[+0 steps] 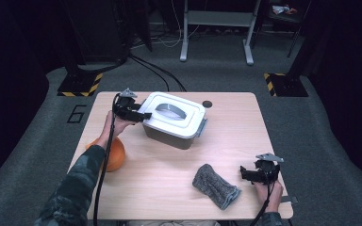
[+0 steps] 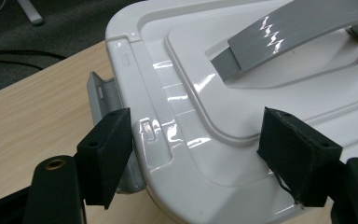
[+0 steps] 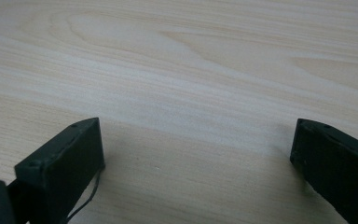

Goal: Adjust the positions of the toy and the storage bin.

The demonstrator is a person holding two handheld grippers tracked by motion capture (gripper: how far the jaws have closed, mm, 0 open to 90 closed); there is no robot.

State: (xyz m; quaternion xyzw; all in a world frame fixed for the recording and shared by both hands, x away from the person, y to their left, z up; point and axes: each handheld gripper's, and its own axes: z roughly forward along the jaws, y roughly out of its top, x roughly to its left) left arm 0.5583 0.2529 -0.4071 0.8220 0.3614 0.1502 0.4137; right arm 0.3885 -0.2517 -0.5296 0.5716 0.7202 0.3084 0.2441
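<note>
Left gripper point(image 1: 139, 113), jaws apart, straddles the side latch point(image 2: 103, 95) of the white lidded box point(image 1: 172, 121) at the table's point(image 1: 245, 136) eleven o'clock. Should one pad catch the lid's rim, the box could skid. Right gripper point(image 1: 252, 175) rests open at five o'clock, beside the grey cloth point(image 1: 215, 185).

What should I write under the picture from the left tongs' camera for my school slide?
The open left tongs straddle the corner of a white box lid with a grey handle, beside its side latch.

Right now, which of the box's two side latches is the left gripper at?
The grey latch on the box's left end, beside the left gripper; the other latch sits at the far end.
</note>
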